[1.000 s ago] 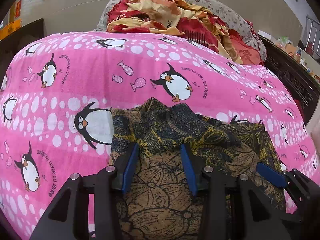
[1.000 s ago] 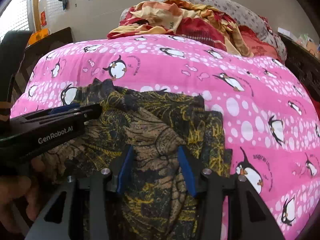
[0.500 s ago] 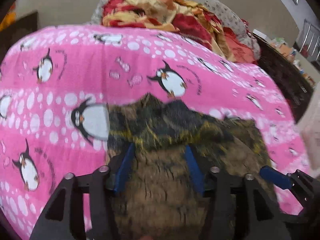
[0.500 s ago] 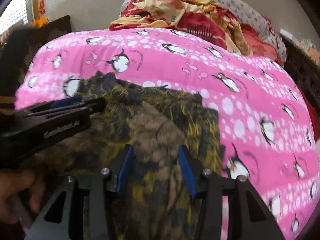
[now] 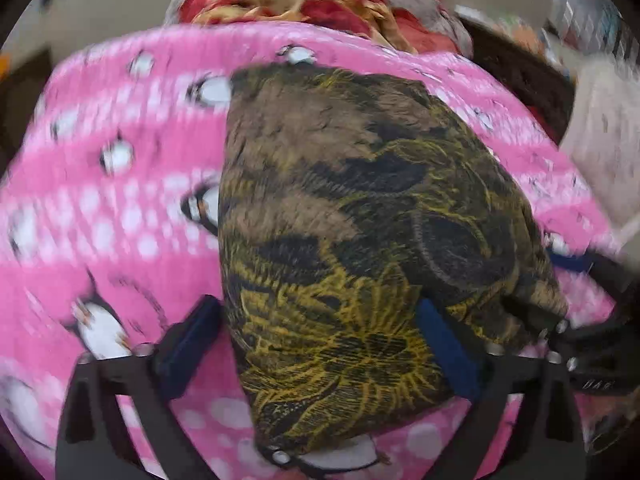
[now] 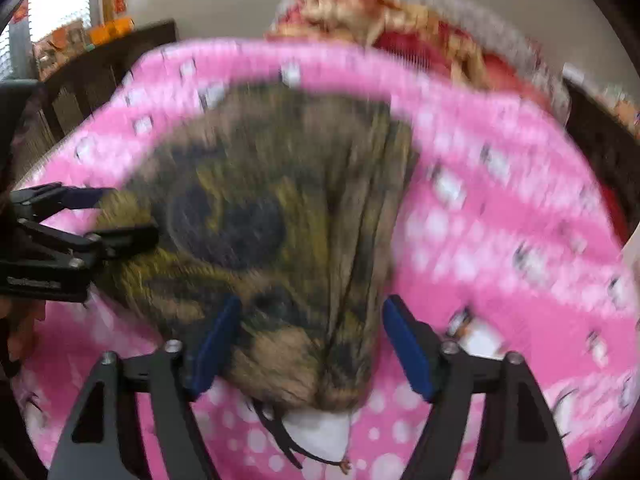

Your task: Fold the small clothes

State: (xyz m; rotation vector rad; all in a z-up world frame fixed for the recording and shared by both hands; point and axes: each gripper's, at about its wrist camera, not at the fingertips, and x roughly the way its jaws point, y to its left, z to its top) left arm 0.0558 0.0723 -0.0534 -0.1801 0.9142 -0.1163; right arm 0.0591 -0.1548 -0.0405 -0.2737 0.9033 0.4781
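while both blur, garment (image 5: pixel 352 248) between spread left tool (image 5: pixel 320 344), right tool (image 6: pixel 312 344) spread

Garment (image 5: pixel 352 208) lies on the bedspread (image 5: pixel 120 208) — blanket heap (image 5: pixel 320 4) behind it.

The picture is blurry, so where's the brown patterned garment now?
In both views the garment hangs mid-frame between each gripper's fingers, over the pink penguin blanket.

A bed (image 5: pixel 100 240) in pink penguin sheet fills the frame; a dark garment (image 5: pixel 360 248) lies centre, crumpled bedding (image 5: pixel 320 4) at top
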